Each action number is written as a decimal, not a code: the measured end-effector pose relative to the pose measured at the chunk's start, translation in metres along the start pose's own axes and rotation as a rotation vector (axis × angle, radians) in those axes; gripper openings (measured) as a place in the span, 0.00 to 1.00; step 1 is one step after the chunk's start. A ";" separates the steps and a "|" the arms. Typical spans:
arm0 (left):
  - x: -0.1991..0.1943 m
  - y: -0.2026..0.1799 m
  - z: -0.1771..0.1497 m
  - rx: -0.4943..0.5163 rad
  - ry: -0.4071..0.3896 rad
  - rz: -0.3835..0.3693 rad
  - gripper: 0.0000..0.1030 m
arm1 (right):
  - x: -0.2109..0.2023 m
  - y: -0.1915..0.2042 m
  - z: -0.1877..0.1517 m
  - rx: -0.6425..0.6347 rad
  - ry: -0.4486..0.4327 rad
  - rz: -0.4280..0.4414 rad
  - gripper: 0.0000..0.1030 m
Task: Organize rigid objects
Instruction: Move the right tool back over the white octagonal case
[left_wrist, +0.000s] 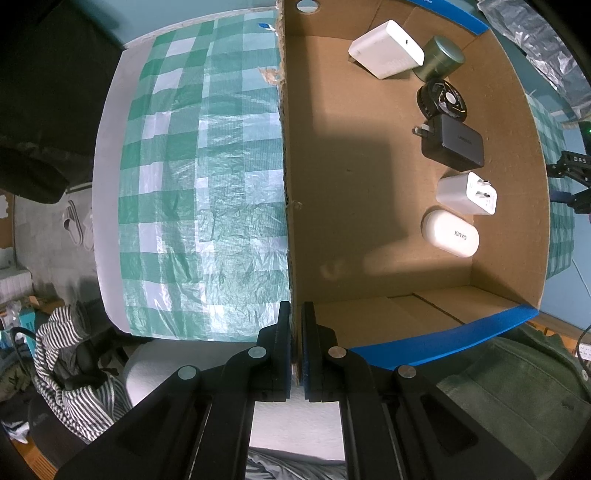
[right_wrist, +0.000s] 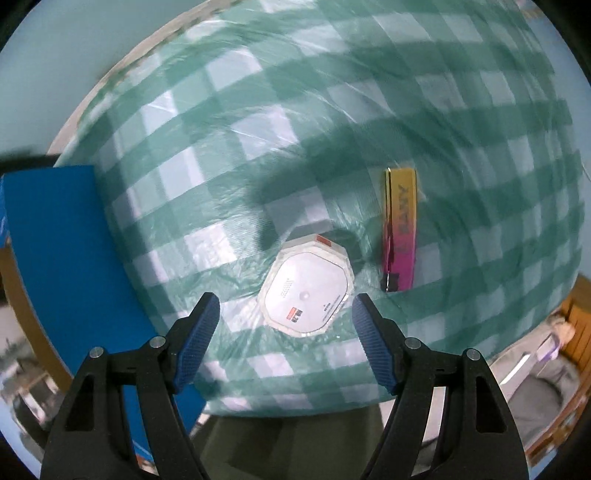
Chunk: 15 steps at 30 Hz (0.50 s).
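Note:
My left gripper (left_wrist: 296, 314) is shut on the left wall of the cardboard box (left_wrist: 287, 158), pinching its top edge. Inside the box lie a white adapter (left_wrist: 386, 48), a green tin (left_wrist: 443, 55), a black round fan (left_wrist: 441, 99), a black charger (left_wrist: 452, 142), a white plug (left_wrist: 467, 192) and a white oval case (left_wrist: 450, 232). My right gripper (right_wrist: 286, 314) hangs open above the checked cloth, jaws wide apart. A white octagonal box (right_wrist: 306, 290) lies between and just beyond its fingertips, untouched. A gold-to-pink flat pack (right_wrist: 400, 229) lies to its right.
The green-and-white checked tablecloth (left_wrist: 203, 184) covers the table. The box's blue outer wall (right_wrist: 55, 258) stands at the left of the right wrist view. A striped garment (left_wrist: 74, 369) and slippers (left_wrist: 75, 225) lie on the floor beyond the table edge. Crinkled foil (left_wrist: 535, 44) sits past the box.

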<state>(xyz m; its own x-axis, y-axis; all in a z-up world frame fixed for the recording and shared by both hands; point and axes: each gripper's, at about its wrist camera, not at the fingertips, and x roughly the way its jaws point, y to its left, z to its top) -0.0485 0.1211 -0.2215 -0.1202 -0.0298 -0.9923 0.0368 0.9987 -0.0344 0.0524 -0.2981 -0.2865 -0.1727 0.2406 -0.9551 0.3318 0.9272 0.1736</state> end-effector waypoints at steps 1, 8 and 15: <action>0.000 0.000 0.000 0.000 0.000 0.000 0.04 | 0.002 -0.001 0.000 0.012 -0.007 -0.003 0.71; 0.001 0.001 0.000 0.002 0.000 -0.001 0.04 | 0.017 -0.012 0.006 0.104 -0.026 -0.027 0.71; 0.002 0.003 0.002 -0.001 0.005 -0.004 0.04 | 0.029 -0.020 0.009 0.111 -0.033 -0.054 0.69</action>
<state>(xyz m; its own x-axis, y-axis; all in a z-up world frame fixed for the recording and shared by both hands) -0.0469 0.1235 -0.2241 -0.1250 -0.0338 -0.9916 0.0357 0.9986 -0.0385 0.0490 -0.3122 -0.3200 -0.1626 0.1800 -0.9701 0.4239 0.9006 0.0961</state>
